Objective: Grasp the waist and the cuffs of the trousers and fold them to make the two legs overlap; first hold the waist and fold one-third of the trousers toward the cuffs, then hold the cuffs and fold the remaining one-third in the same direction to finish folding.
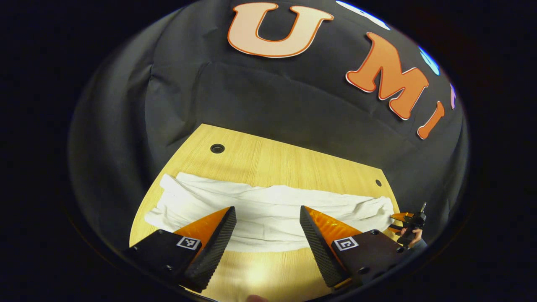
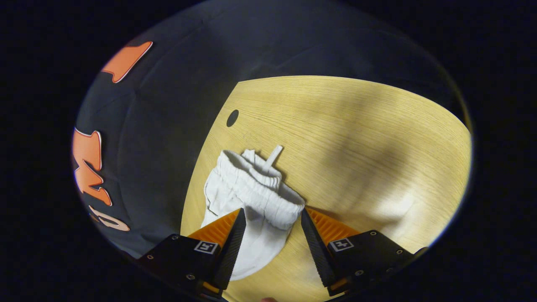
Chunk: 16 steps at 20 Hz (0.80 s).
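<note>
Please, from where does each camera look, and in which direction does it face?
Left gripper view: rides on the left claw, looks across the wooden table at the white trousers laid lengthwise; its own open fingers show below, and the right claw with a hand shows far right.
Right gripper view: rides on the right claw, looks down at the trousers' elastic waist with its drawstring; its own open fingers show below.
Shared: the trousers, the table and the black cloth wall.
</note>
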Available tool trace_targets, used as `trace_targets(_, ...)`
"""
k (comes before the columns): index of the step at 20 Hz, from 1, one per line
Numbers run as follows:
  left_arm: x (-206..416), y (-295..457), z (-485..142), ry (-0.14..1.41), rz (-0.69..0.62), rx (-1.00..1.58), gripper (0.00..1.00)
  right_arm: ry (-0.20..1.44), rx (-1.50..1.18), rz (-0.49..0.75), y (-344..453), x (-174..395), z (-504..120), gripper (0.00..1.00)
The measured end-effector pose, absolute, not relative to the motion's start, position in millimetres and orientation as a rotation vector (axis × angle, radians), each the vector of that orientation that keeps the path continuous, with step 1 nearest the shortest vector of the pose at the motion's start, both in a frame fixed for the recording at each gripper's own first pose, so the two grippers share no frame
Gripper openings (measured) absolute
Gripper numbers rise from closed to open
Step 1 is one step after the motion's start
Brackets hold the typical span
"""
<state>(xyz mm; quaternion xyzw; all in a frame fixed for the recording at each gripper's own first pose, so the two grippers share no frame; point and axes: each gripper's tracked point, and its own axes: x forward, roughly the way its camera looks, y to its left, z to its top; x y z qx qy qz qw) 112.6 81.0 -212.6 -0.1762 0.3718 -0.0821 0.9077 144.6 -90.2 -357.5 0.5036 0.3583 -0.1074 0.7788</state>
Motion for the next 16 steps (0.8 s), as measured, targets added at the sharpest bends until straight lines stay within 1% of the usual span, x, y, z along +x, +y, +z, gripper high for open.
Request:
trace_targets(2,104.3,72.4,-211.7,0.773,-0.170,-0.365,1.00,0.744,1.125,-0.225,-94.3,147.9,-359.7,0.81)
trace_targets(3,101.2,68.0,-211.3,0.776,-0.170,-0.367,1.00,0.727,1.148,-0.221,-96.3,149.3,-359.4,0.78)
trace_targets(4,97.3,65.5,-213.0,0.781,-0.170,-0.365,1.00,0.710,1.168,-0.221,-98.9,150.0,-358.9,0.77)
trace_targets(6,91.4,59.3,-216.8,0.794,-0.169,-0.352,0.99,0.678,1.198,-0.246,-108.7,154.7,-360.3,0.75)
trace_targets(7,88.4,59.2,-217.3,0.800,-0.162,-0.345,1.00,0.668,1.208,-0.258,-111.7,157.3,-362.1,0.68)
trace_targets(8,86.9,56.0,-217.3,0.806,-0.160,-0.345,1.00,0.662,1.221,-0.271,-111.5,159.7,-362.9,0.64)
trace_targets(9,85.5,54.3,-216.1,0.810,-0.157,-0.346,1.00,0.657,1.235,-0.285,-112.9,159.8,-363.6,0.54)
trace_targets(10,83.3,52.5,-216.3,0.813,-0.156,-0.348,1.00,0.651,1.249,-0.292,-115.4,160.3,-364.4,0.48)
trace_targets(11,81.9,51.3,-215.3,0.814,-0.154,-0.348,1.00,0.644,1.264,-0.299,-116.1,160.6,-365.0,0.38)
trace_targets(12,81.4,49.7,-215.8,0.815,-0.154,-0.347,1.00,0.632,1.268,-0.299,-117.3,158.2,-364.0,0.35)
trace_targets(13,80.5,49.9,-215.9,0.819,-0.153,-0.347,0.99,0.615,1.272,-0.292,-117.6,158.5,-361.5,0.27)
trace_targets(15,80.6,44.0,-216.8,0.819,-0.157,-0.350,1.00,0.603,1.255,-0.279,-116.6,158.7,-363.7,0.18)
trace_targets(16,79.2,42.0,-218.0,0.820,-0.159,-0.351,1.00,0.596,1.265,-0.267,-115.3,159.8,-361.3,0.17)
